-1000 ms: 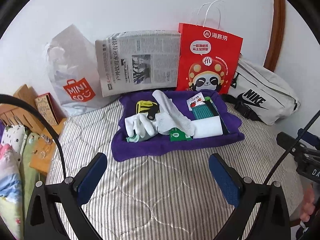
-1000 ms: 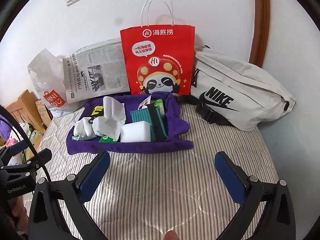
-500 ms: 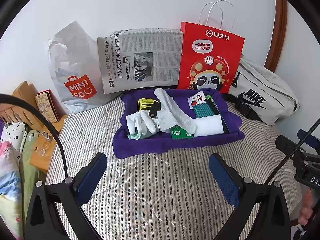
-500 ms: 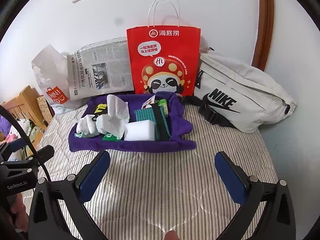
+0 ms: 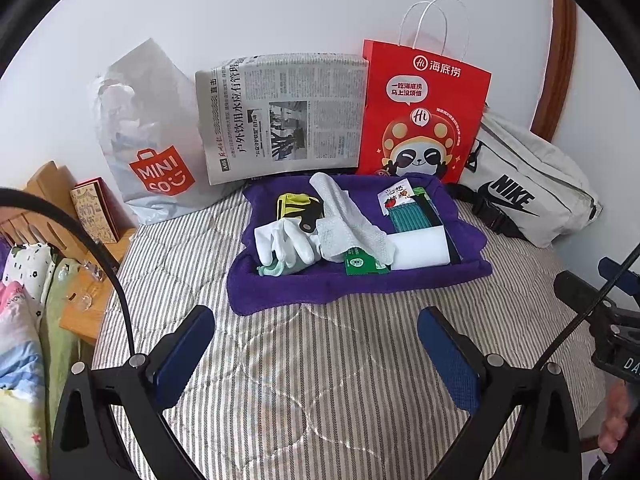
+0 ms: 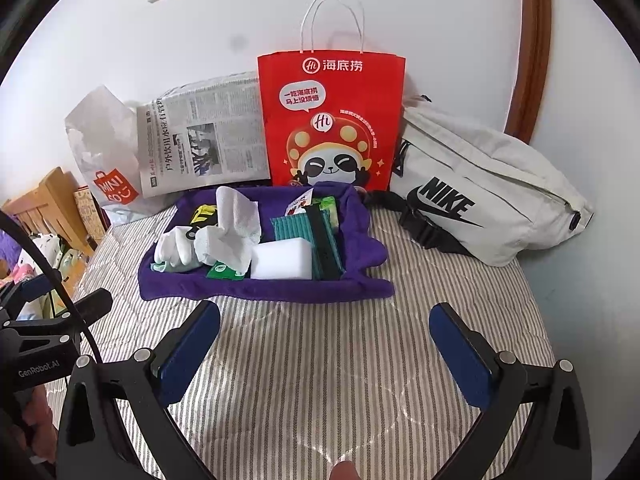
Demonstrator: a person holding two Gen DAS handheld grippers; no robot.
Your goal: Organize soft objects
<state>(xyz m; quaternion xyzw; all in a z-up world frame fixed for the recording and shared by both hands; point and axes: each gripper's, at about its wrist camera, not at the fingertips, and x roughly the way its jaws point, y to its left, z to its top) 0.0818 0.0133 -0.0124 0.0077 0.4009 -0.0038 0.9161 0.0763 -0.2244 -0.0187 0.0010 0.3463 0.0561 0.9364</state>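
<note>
Both hand-held grippers, left (image 5: 316, 344) and right (image 6: 324, 340), hang spread apart and empty over the striped bed (image 6: 320, 380). Ahead, gloves (image 5: 286, 242), cloth (image 5: 344, 220) and sponge (image 6: 282, 260) lie heaped in the purple tray (image 6: 264, 290). Any pick should pinch one piece alone, low and gently.

Black claw (image 6: 325, 344) frames w/ blue pads (image 6: 190, 354), silver screws, black cable, "GenRobot.AI" marking.

Purple tray (image 5: 352, 288): fuzzy matt cloth; red bag (image 6: 332, 120): smooth paper; bed cover (image 6: 340, 360): quilted striped fabric; sponge (image 6: 282, 258): matt white foam.
</note>
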